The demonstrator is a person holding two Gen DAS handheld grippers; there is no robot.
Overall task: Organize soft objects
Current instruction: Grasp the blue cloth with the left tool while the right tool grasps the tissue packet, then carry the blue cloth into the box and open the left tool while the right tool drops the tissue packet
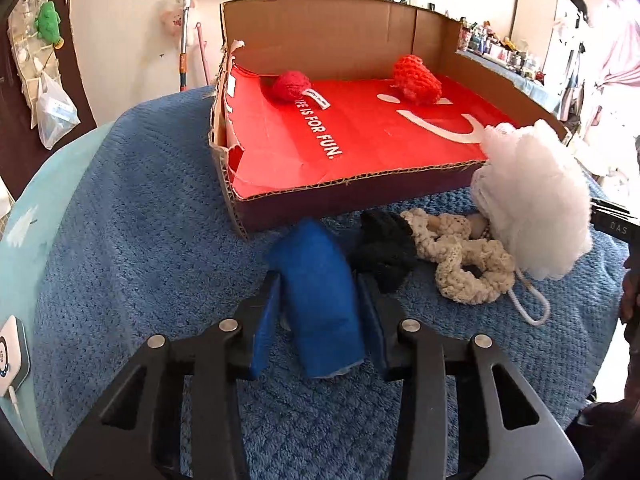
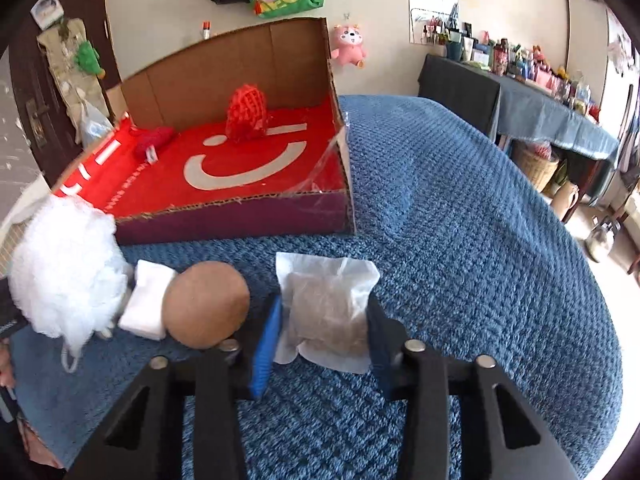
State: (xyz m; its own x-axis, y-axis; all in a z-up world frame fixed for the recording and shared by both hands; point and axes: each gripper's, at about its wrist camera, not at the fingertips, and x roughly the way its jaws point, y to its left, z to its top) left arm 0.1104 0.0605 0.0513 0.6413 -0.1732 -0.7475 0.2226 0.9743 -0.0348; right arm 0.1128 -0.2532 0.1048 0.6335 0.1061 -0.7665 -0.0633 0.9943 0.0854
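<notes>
A cardboard box (image 1: 320, 196) with a red floor holds two red knitted pieces (image 1: 289, 85) (image 1: 416, 76); it also shows in the right wrist view (image 2: 240, 220). My left gripper (image 1: 318, 280) is shut on a blue soft roll (image 1: 318, 288) above the blue blanket. Beside it lie a black cloth (image 1: 384, 248), a cream crocheted piece (image 1: 460, 256) and a white mesh puff (image 1: 532, 196). My right gripper (image 2: 324, 304) is shut on a clear packet of brown fibre (image 2: 326, 308). A tan ball (image 2: 206, 304), a white sponge (image 2: 148, 300) and the puff (image 2: 64, 268) lie to its left.
A blue knitted blanket (image 2: 460, 220) covers the surface. A table crowded with bottles (image 2: 532, 76) stands at the far right. A dark door hung with bags (image 1: 32, 60) is at the left. A pink plush (image 2: 348, 44) hangs on the wall.
</notes>
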